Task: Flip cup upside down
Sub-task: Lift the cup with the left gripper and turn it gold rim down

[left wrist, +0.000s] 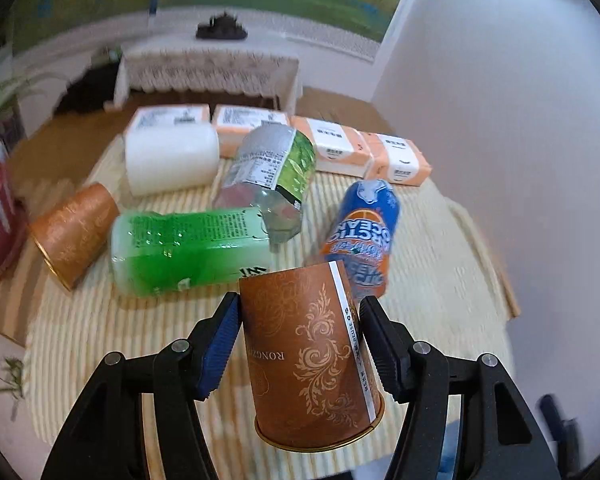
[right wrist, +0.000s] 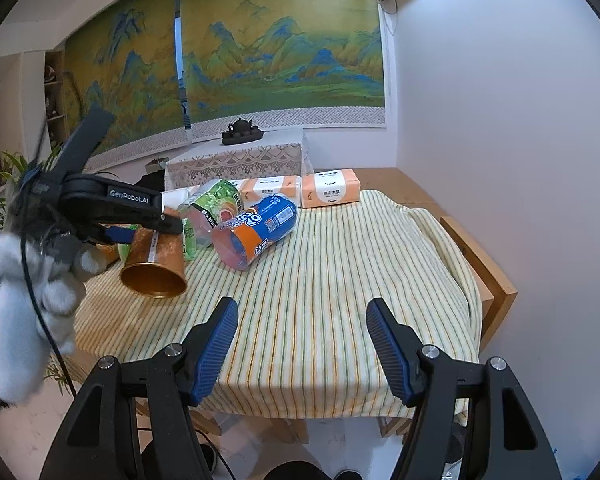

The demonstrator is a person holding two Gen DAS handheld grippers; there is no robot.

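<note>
My left gripper (left wrist: pixel 298 316) is shut on a brown paper cup (left wrist: pixel 312 356) with gold scrollwork, held above the striped cloth with its mouth tilted down toward the camera. In the right wrist view the same cup (right wrist: pixel 154 264) hangs tilted in the left gripper (right wrist: pixel 156 226), gold inside showing. A second brown cup (left wrist: pixel 74 232) lies on its side at the left. My right gripper (right wrist: pixel 302 312) is open and empty over the table's near edge.
A green bottle (left wrist: pixel 188 250), a green-labelled bottle (left wrist: pixel 270 176) and a blue-orange bottle (left wrist: pixel 362 232) lie on the striped tablecloth (right wrist: pixel 340 280). Tissue packs (left wrist: pixel 342 148) and a white roll (left wrist: pixel 170 160) line the back. A white wall (right wrist: pixel 500 120) stands at the right.
</note>
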